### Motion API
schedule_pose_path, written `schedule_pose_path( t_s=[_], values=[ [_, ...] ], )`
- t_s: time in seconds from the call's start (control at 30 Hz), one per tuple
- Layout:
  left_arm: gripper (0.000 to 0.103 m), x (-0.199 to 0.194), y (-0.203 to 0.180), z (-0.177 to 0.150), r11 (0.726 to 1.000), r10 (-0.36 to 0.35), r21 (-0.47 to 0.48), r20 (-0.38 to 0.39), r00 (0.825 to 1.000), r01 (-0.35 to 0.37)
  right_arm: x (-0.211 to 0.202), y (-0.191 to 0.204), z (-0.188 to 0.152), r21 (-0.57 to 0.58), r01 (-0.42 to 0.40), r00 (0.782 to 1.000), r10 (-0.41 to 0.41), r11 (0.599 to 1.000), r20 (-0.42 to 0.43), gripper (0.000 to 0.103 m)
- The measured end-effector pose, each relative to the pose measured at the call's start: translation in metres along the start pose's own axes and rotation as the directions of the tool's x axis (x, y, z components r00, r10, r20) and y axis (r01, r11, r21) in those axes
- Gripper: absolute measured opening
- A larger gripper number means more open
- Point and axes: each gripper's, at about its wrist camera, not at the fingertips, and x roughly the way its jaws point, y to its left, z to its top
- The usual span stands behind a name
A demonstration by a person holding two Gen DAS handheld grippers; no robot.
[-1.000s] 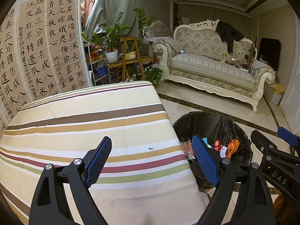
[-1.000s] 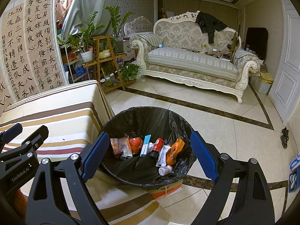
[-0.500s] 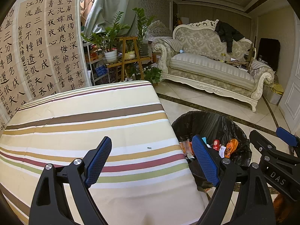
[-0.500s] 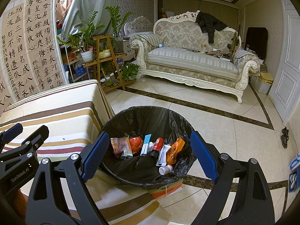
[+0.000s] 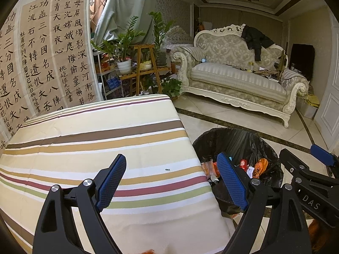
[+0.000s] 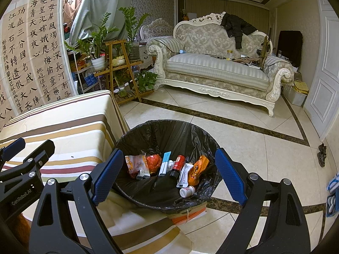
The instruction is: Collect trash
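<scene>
A bin lined with a black bag (image 6: 169, 133) stands on the floor beside the striped table (image 6: 63, 127). Inside lie several pieces of trash: an orange wrapper (image 6: 196, 168), a red can (image 6: 179, 162), a blue and white packet (image 6: 164, 163), a small white bottle (image 6: 186, 191). My right gripper (image 6: 169, 173) hovers above the bin, open, nothing between its blue pads. My left gripper (image 5: 171, 180) is open over the table's striped cloth (image 5: 95, 148), holding nothing. The bin (image 5: 237, 141) shows at the right in the left wrist view, with the right gripper's fingers (image 5: 322, 158) beyond it.
A tiny dark speck (image 5: 167, 169) lies on the cloth. An ornate sofa (image 6: 211, 69) stands across the tiled floor, plant shelves (image 6: 118, 67) beyond the table, a calligraphy screen (image 5: 42, 53) at left. A white door (image 6: 324, 74) at right.
</scene>
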Motion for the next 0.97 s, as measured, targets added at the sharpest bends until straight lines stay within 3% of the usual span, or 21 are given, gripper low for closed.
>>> schedule_pose_path(
  t_s=[0.5, 0.97],
  values=[
    [0.085, 0.002, -0.003, -0.001, 0.997, -0.069, -0.020, -0.011, 0.998, 0.069, 0.000, 0.000, 0.000, 0.000, 0.000, 1.000, 0.000, 1.000, -0.001, 0.086],
    [0.085, 0.011, 0.011, 0.000, 0.999, -0.022, -0.026, -0.036, 0.999, 0.021, 0.000, 0.008, -0.001, -0.012, -0.008, 1.000, 0.008, 1.000, -0.005, 0.086]
  ],
)
